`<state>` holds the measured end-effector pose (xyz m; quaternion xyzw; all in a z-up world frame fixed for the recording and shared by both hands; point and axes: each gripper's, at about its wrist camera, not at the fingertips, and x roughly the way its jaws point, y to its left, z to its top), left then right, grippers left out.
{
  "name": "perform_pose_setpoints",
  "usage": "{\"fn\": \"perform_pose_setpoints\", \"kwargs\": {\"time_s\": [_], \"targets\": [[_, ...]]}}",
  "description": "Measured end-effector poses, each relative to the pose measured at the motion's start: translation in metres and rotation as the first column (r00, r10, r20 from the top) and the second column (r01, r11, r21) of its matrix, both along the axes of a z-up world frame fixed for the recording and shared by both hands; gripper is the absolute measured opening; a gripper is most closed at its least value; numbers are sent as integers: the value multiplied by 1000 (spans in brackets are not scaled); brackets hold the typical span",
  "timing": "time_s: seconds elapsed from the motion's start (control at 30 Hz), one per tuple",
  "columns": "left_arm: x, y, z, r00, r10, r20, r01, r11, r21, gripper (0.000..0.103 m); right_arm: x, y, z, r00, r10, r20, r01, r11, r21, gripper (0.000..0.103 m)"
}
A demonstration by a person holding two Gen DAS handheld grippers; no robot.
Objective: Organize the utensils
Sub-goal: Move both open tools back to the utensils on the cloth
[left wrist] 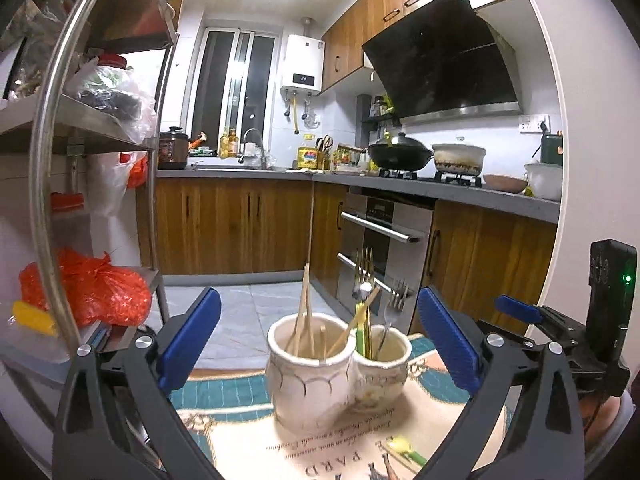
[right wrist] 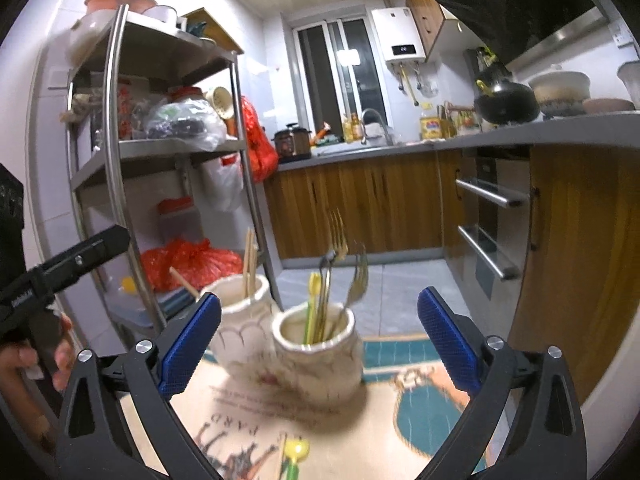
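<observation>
A cream double ceramic holder stands on a patterned mat (left wrist: 240,396). Its left pot (left wrist: 310,372) holds wooden chopsticks (left wrist: 304,312). Its right pot (left wrist: 386,368) holds forks (left wrist: 394,304) and a green-yellow utensil. My left gripper (left wrist: 318,300) is open in front of the holder, touching nothing. In the right wrist view my right gripper (right wrist: 318,304) is also open, short of the pot with the forks (right wrist: 320,356), with nothing between its fingers. A green-yellow utensil (right wrist: 294,456) lies on the mat close below it.
A steel shelf rack (right wrist: 120,152) with bags stands to the left, a red bag (right wrist: 188,264) on its low shelf. Wooden cabinets and an oven (left wrist: 380,248) lie beyond the table. A hand (right wrist: 60,356) holds the other gripper at the left edge.
</observation>
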<state>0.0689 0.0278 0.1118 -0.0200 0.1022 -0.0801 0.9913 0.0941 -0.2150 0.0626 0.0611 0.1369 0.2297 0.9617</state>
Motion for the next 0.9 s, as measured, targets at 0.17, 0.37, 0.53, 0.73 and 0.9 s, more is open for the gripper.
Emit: {"fn": "perform_pose_setpoints", "kwargs": {"time_s": [0.17, 0.37, 0.53, 0.73, 0.9], "targets": [[-19, -4, -2, 1000, -1, -12, 1, 1000, 9, 97, -16, -11, -11, 999, -15, -47, 15, 1000, 1, 98], [-38, -3, -9, 1000, -9, -22, 9, 1000, -5, 97, -28, -17, -25, 993, -41, -115, 39, 999, -12, 98], [-48, -1, -30, 998, -8, -58, 9, 1000, 17, 97, -36, -11, -36, 987, -57, -153, 48, 997, -61, 98], [-45, 3, -66, 990, 5, -144, -1, 1000, 27, 97, -33, 5, -64, 965, -79, -249, 31, 981, -190, 98], [-42, 3, -82, 986, -6, -166, 11, 999, 31, 97, -27, 19, -86, 940, -82, -330, -16, 959, -284, 98]]}}
